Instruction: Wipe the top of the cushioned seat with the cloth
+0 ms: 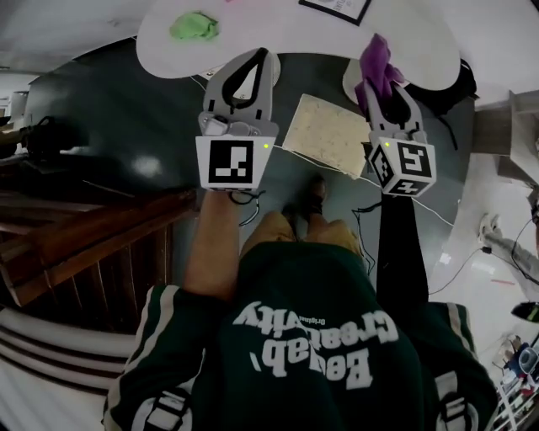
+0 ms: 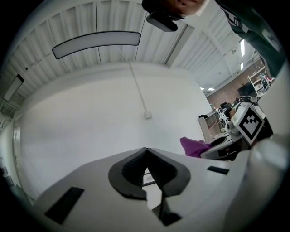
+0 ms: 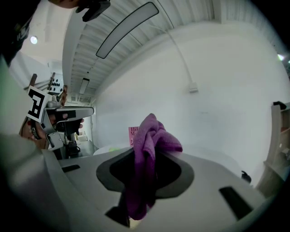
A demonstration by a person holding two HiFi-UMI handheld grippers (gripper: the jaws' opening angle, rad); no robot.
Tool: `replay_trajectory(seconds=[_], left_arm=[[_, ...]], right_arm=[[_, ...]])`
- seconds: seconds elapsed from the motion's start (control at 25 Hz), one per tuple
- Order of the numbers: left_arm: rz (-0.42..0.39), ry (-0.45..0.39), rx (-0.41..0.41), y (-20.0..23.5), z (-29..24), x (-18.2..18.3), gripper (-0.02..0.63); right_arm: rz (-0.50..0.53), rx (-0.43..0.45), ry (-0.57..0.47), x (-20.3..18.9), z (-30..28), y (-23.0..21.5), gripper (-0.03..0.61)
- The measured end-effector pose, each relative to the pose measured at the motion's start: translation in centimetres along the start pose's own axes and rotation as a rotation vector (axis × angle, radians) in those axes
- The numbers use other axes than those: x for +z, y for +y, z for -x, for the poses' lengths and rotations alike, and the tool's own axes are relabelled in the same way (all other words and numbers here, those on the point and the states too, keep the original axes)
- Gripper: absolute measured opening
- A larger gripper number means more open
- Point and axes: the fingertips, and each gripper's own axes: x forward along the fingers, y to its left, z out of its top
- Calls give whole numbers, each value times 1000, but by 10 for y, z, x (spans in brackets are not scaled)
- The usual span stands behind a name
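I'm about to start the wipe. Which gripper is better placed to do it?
Right. The right gripper is shut on the purple cloth, which bunches up from its jaws. The left gripper is closed on nothing, so it would first need a cloth.

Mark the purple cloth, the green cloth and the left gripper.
purple cloth (image 3: 152,140), right gripper view, bunched fold above the jaws.
green cloth (image 1: 194,26), head view, middle of the crumpled heap.
left gripper (image 1: 258,55), head view, midway between its fingertips.

"Creativity", upside down, on green shirt (image 1: 337,396)
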Motion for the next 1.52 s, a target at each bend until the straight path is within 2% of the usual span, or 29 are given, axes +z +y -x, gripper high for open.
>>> replay_trajectory(seconds=[0.12,0.32,0.6,0.68,0.72,0.8,0.88,1.04,1.2,1.36,1.52], left_arm=[[21,27,-26,-1,-20,-14,15],[47,15,-105,-5,-48,-32,15],[40,21,-238,-7,-91,-94,15],[12,42,-296,-11,-97,-115,15],[23,51,-315,-12,-98,-127,15],[90,65,-328,-14,-97,-150,15],[118,81,-348,-17,-96,-171,15],[54,111,-429,-30,-93,-205,15],[97,127,-447,-35,-89,-234,15],[80,123,-456,-35,-89,-260,15],[108,146,-436,-34,-88,-285,15]], right_arm=[[-24,6,25,-15,-19,-7,123],[-60,-22,65,-34,-36,-8,123],[-142,-94,144,-88,-68,-2,123],[-182,-112,172,-111,-78,2,123],[-215,-116,194,-125,-82,6,123],[-292,-109,240,-156,-91,18,123],[-341,-95,285,-186,-100,26,121],[-368,-111,374,-243,-117,27,120],[-446,-133,422,-294,-136,30,120],[-552,-155,500,-342,-158,36,124],[-622,-194,571,-376,-176,33,124]])
